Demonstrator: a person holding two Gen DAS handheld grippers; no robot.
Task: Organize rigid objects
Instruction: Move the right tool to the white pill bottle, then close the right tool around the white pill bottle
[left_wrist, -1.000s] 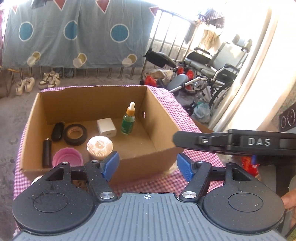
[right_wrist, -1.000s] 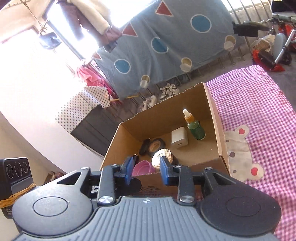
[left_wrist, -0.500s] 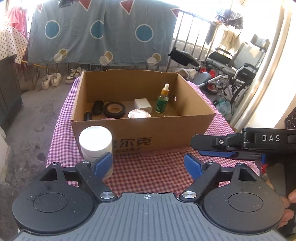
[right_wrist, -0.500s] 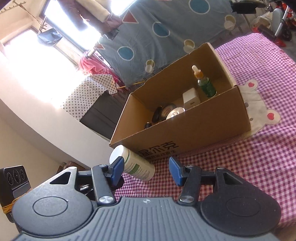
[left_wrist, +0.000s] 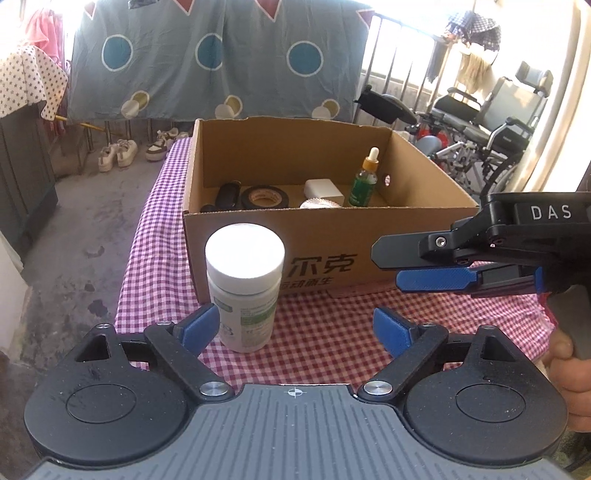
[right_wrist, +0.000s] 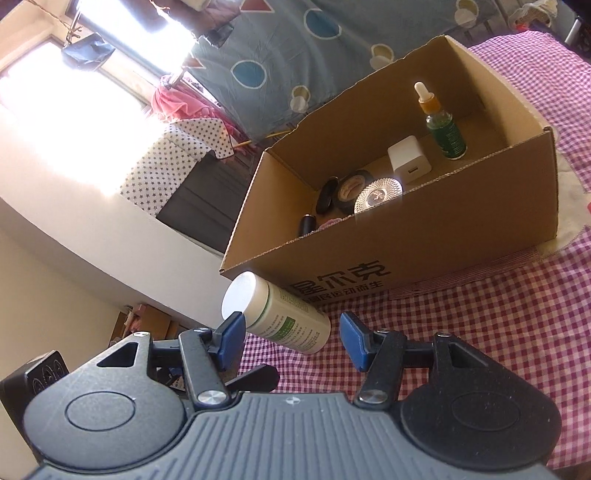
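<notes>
A white pill bottle (left_wrist: 243, 288) with a white cap stands upright on the checked cloth, just in front of the cardboard box (left_wrist: 332, 254). My left gripper (left_wrist: 295, 328) is low over the cloth with its jaws opening. The bottle stands just ahead of its left finger and the pads do not touch it. My right gripper (right_wrist: 291, 334) is also opening, and the bottle (right_wrist: 284, 317) lies just past its left finger, untouched. In the left wrist view the right gripper (left_wrist: 391, 267) reaches in from the right. The box (right_wrist: 443, 236) holds a green dropper bottle (right_wrist: 445, 133), a white charger (right_wrist: 408, 164) and a tape roll (right_wrist: 351, 188).
The cloth-covered table (left_wrist: 155, 229) ends a short way left of the bottle, with concrete floor below. Shoes (left_wrist: 118, 153) and a blue patterned sheet (left_wrist: 207, 59) lie beyond, and a wheelchair (left_wrist: 498, 110) stands at the back right. A person's hand (left_wrist: 569, 373) holds the right gripper.
Both grippers have drawn back from over the box and sunk toward the cloth. The white bottle has come into view in front of the box. Both pairs of jaws have widened.
</notes>
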